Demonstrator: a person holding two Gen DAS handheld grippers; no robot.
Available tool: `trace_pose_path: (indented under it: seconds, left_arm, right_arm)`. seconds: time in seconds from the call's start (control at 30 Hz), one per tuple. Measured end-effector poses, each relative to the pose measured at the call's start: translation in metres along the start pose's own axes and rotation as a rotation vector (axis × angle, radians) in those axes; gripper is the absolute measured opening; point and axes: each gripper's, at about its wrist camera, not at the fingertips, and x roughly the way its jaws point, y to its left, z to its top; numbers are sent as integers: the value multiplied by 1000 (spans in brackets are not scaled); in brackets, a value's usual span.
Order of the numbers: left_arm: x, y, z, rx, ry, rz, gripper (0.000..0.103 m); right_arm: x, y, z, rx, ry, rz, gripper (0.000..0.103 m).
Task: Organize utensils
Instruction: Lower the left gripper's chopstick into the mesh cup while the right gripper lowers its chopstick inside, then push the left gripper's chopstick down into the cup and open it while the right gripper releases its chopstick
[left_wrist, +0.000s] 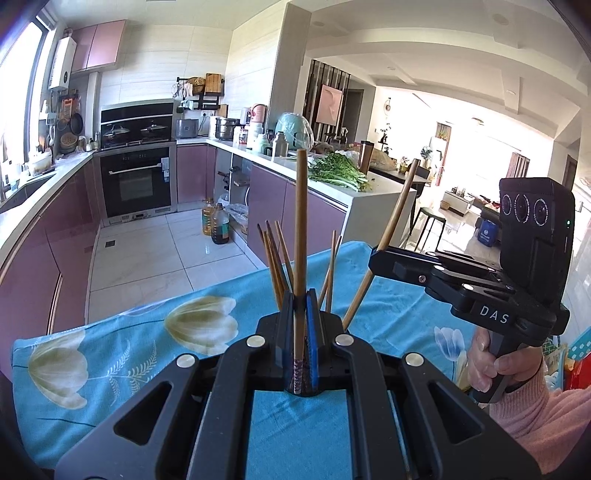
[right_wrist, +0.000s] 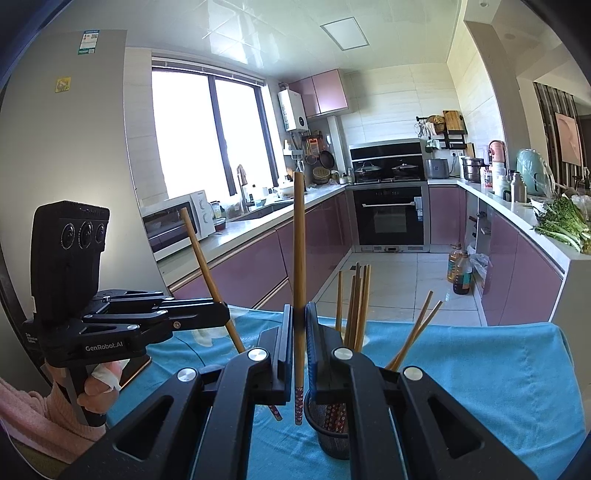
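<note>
Each hand holds one chopstick upright above the blue flowered cloth (left_wrist: 122, 354). The left gripper (left_wrist: 300, 295) is clamped on a wooden chopstick (left_wrist: 301, 236) whose patterned end hangs below the pads; the right gripper (right_wrist: 299, 314) is clamped the same way on its own chopstick (right_wrist: 299, 258) — patterned end down, plain end pointing to twelve o'clock. Seen from the right wrist, the black mesh holder (right_wrist: 332, 424) stands on the cloth at about five o'clock of that chopstick, just beside it; more chopsticks (right_wrist: 356, 306) stand in it, a few leaning toward two o'clock. The left gripper sits at nine o'clock, its chopstick tilted.
</note>
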Motion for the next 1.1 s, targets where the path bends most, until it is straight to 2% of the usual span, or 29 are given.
trace_pose_path:
  seconds: [0.5,1.1]
  left_arm:
    - [-3,-11,22,15,-44,-29,8]
    - [8,-15,26,15,-30,-32,8]
  right_arm:
    - [-2,0,6,-15,-16,-17,6]
    - [9,-6,8,-1,-1,-26,6]
